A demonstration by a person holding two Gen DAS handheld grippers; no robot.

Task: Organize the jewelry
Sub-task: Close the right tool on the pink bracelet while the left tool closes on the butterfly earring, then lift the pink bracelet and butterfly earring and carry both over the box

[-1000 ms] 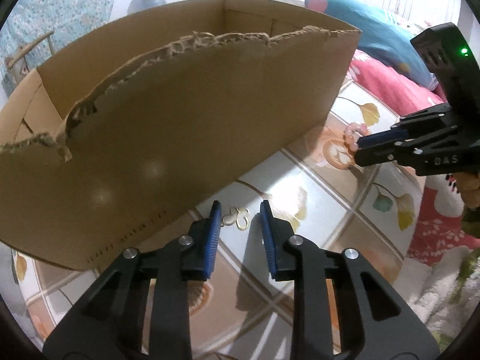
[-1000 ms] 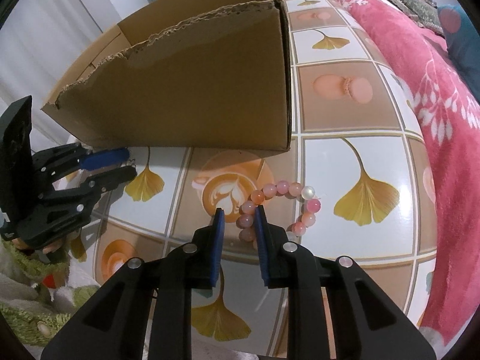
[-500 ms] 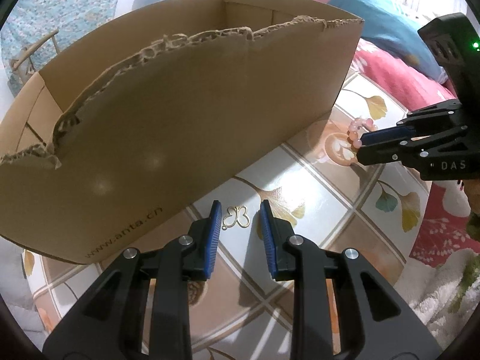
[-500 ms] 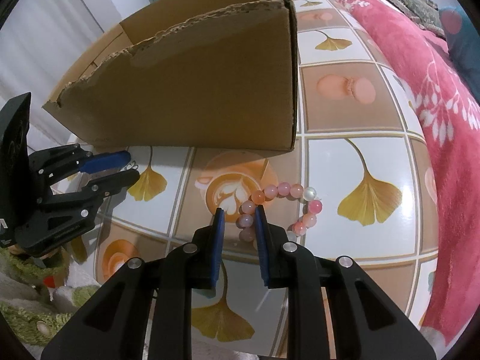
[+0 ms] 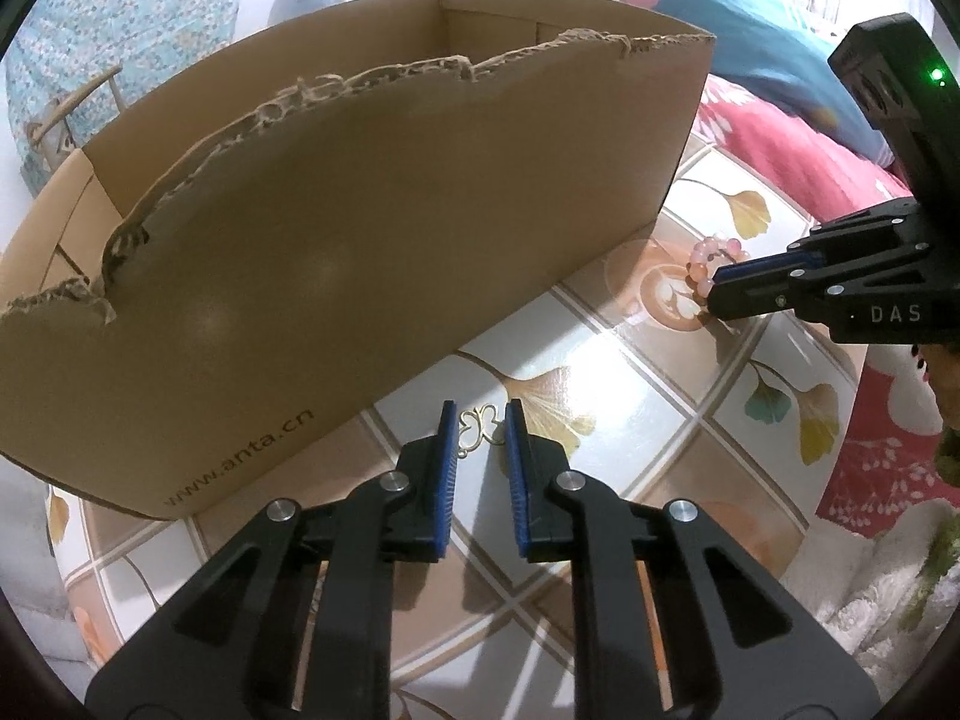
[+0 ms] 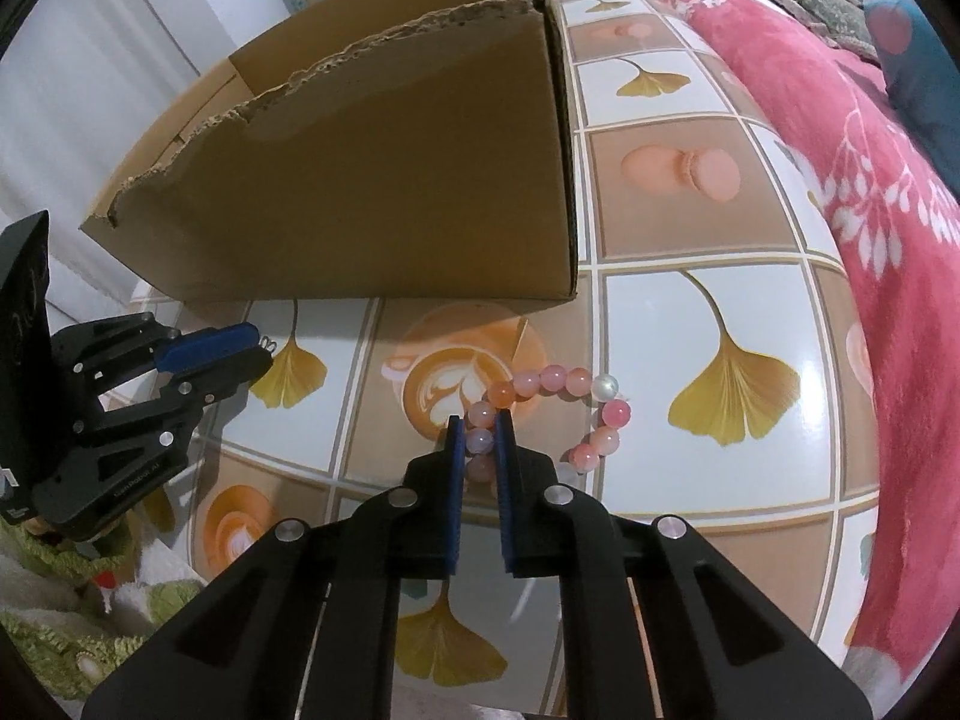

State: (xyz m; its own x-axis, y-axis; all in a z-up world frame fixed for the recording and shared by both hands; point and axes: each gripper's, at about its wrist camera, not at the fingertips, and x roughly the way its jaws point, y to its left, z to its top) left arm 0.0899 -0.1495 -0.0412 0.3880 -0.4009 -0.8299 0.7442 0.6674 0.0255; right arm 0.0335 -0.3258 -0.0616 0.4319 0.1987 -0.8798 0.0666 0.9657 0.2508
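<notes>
A small gold butterfly-shaped piece (image 5: 480, 429) lies on the tiled tablecloth in front of the cardboard box (image 5: 360, 210). My left gripper (image 5: 480, 417) points down at it with its jaws closing. The blue pads meet the piece on both sides. To the right lies a bracelet of pink and orange beads (image 6: 564, 384). My right gripper (image 6: 479, 429) is closing on the bracelet's left side, with one bead pinched between the pads. The left wrist view shows the right gripper (image 5: 711, 300) at the bracelet (image 5: 711, 252). The right wrist view shows the left gripper (image 6: 261, 354) at the left.
The box (image 6: 390, 192) has a torn front rim and an open top, and stands just behind both pieces. A red flowered blanket (image 6: 870, 180) runs along the right edge of the table. A blue cushion (image 5: 720, 18) lies behind it. Green plush fabric (image 6: 60, 630) sits at the near left.
Both pairs of jaws have narrowed: the left around the gold piece, the right onto a bead of the bracelet. Neither piece has left the table.
</notes>
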